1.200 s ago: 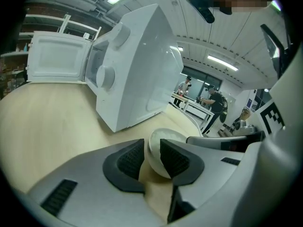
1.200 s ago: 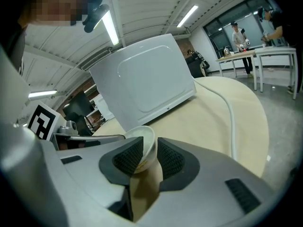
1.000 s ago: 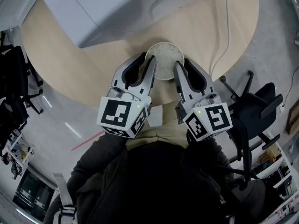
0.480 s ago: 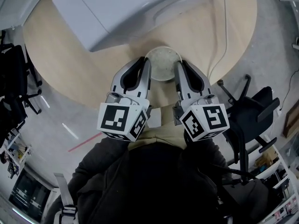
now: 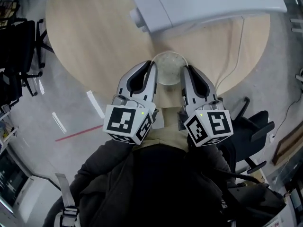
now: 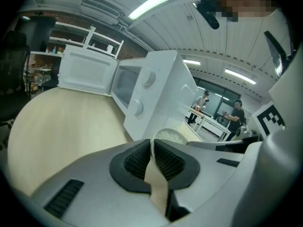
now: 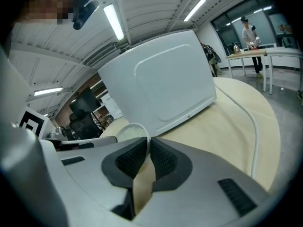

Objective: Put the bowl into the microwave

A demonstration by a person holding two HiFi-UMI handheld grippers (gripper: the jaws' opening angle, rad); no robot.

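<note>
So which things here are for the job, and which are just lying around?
For the job: bowl, microwave, left claw and right claw, both just closed on the bowl's rim.
Just lying about: white cable, black chair.

Counted on the round table [image 5: 94, 41]
One bowl [image 5: 169, 70], one microwave [image 5: 208, 4], one cable [image 7: 256, 136], two grippers: left gripper [image 5: 152, 66], right gripper [image 5: 183, 70].

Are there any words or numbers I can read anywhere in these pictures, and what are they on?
None can be read.
The white microwave and its two knobs show no readable print.
The black-and-white square markers are patterns, not letters.
The pale round bowl shows no print.
</note>
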